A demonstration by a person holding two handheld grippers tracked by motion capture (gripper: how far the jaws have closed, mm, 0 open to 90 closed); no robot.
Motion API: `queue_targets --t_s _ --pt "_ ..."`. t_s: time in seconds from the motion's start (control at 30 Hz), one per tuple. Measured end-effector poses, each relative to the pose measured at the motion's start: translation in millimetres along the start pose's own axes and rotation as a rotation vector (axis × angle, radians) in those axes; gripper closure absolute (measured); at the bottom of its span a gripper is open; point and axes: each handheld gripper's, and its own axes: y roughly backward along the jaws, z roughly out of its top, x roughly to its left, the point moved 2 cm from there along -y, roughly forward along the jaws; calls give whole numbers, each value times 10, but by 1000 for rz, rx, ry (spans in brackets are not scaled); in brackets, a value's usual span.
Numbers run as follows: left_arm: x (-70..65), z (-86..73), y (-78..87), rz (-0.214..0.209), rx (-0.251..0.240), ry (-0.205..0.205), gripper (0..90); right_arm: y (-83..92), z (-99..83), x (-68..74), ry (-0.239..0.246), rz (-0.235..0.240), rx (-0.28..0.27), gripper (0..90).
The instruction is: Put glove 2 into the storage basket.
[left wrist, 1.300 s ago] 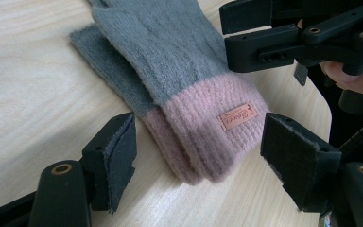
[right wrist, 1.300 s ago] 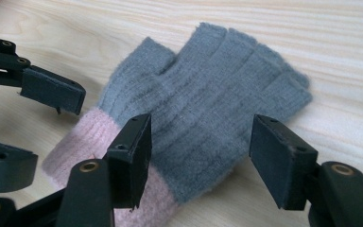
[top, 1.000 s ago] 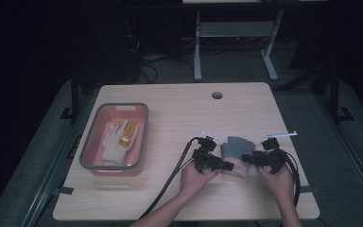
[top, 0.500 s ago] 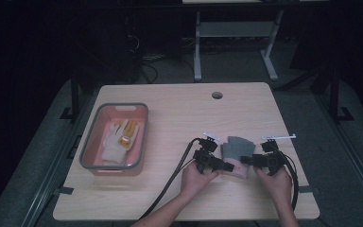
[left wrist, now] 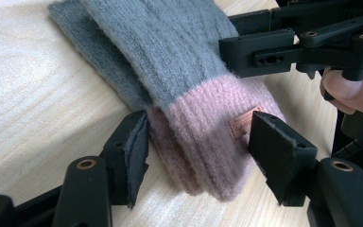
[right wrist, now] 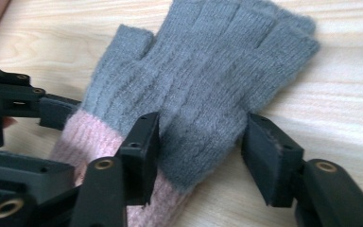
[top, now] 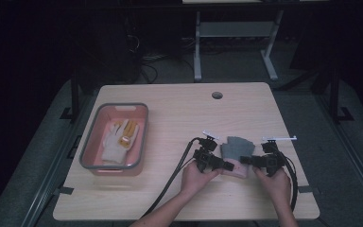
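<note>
- Working from my remote station, I see a grey-and-pink knitted glove (top: 237, 153) lying flat on the near right part of the wooden table (top: 179, 123), its pink cuff toward me and its grey fingers pointing far.
- The left gripper (top: 227, 165) straddles the pink cuff from the left; in the left gripper view its jaws have just been closing, the left pad at the cuff's edge, the right pad (left wrist: 276, 153) not yet pressing the knit.
- The right gripper (top: 246, 161) comes in from the right across the grey palm; its jaws have also just been closing, with the glove between them, and a gap shows beside the right pad (right wrist: 269, 156).
- I cannot tell whether either left pad bites the wool.
- Far to the left, a pink tray (top: 89, 156) holds a white-and-yellow glove (top: 118, 139), well apart from both grippers.
</note>
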Motion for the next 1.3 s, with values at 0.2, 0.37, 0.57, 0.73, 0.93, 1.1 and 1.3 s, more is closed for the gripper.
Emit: queue_targets --t_s 0.2,0.37,0.57,0.73,0.93,1.1,1.3 --pt "32 37 -6 -15 21 25 430 -13 -6 -11 -26 28 -8 538" --pt "57 48 -22 -32 6 53 486 -25 -15 -26 -47 59 -9 581" --pt "79 57 -19 -53 -19 38 600 -48 -27 -66 -102 127 -18 675" --pt "133 43 -12 -98 -37 81 631 -34 -29 -79 -103 155 -33 746" --pt "166 39 22 -119 -48 90 651 -2 -10 -50 -97 162 -40 763" --pt "186 41 86 -119 -66 85 652 2 15 3 -84 164 -42 766" --pt "177 50 239 -118 -93 67 651 36 70 109 -67 184 -57 768"
